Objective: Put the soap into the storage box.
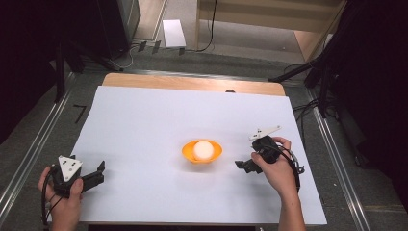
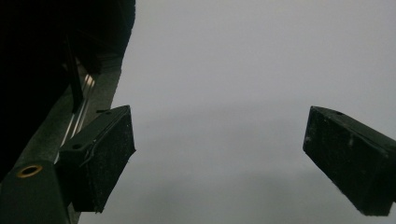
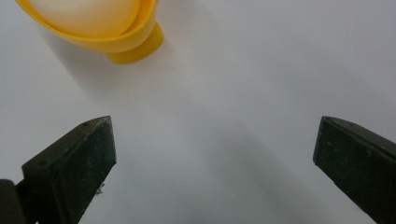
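the right gripper [image 1: 244,165] sits low over the white sheet [image 1: 144,125], jaws spread wide and empty, with the orange bowl [image 1: 202,153] just ahead of its tips and a little to their left. a white ball [image 1: 203,149] rests inside that bowl. the left gripper [image 1: 96,174], well apart from the bowl near the sheet's front corner, also has its jaws wide apart, holding nothing.

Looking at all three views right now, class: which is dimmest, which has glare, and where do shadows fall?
Left gripper view: dimmest, the sheet grey. High view: the ball glares white in the bowl. Right gripper view: soft shadow below the bowl; the jaws slightly blurred.
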`<state>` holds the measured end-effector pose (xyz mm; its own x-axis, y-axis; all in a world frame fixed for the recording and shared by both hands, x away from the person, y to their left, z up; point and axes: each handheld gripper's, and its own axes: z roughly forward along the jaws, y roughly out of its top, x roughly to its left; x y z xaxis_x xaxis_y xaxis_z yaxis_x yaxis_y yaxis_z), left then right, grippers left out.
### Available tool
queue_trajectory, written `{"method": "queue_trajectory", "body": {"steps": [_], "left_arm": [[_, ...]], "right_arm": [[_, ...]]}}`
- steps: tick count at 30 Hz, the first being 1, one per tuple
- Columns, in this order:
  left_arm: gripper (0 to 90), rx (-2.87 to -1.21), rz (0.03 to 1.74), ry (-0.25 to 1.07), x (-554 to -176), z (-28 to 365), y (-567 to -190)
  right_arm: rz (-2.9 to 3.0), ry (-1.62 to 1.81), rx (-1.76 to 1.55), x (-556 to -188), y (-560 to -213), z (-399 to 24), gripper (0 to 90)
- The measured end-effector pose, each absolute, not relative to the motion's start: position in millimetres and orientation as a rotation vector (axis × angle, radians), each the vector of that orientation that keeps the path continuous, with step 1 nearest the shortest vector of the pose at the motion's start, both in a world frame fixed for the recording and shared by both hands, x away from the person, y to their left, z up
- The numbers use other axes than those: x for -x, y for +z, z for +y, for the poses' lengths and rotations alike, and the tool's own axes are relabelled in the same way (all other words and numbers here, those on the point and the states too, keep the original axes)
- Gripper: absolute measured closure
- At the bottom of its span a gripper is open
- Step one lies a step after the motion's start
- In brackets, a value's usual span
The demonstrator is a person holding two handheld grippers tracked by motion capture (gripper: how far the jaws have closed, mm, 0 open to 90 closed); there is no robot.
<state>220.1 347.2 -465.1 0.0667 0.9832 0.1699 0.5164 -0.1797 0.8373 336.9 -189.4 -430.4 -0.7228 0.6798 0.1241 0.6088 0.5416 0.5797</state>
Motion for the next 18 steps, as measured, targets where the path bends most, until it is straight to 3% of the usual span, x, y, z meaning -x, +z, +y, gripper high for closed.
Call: {"method": "queue_trajectory", "body": {"steps": [18], "left_arm": [[9.4,-1.759,1.508,1.029,-220.9,346.8,-465.3]], "right_arm": [[2.546,0.978,-1.238,-316.3,-453.0,-235.3,0.0]]}}
